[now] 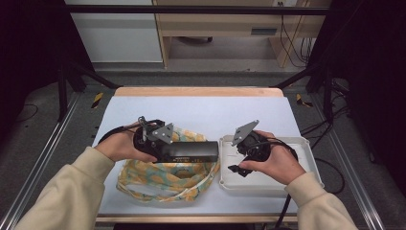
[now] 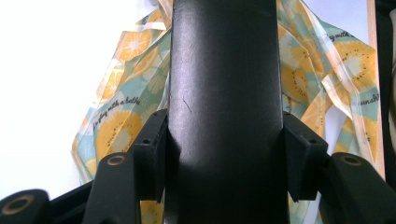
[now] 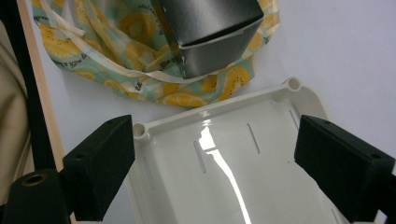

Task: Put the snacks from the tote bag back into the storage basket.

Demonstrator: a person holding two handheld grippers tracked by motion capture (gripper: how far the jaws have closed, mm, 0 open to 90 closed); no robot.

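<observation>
A long black box (image 1: 189, 151) hangs level over a plastic bag printed with orange slices (image 1: 163, 179) on the white table. My left gripper (image 1: 165, 151) is shut on the box's left end. In the left gripper view both pads (image 2: 152, 154) press the sides of the black box (image 2: 224, 112), with the bag (image 2: 116, 121) spread below. My right gripper (image 1: 238, 160) hovers open above a white plastic tray (image 1: 268, 184), nothing between its jaws. The right gripper view has that gripper (image 3: 215, 163) over the tray's rim (image 3: 210, 112), the box's end (image 3: 210, 28) and the bag (image 3: 116, 51) beyond.
The white table cover (image 1: 201, 110) stretches bare toward the far wooden edge (image 1: 196, 91). The tray sits at the right, close to the table's right edge. Dark frame rails (image 1: 62, 86) stand off both sides, and cables lie on the floor.
</observation>
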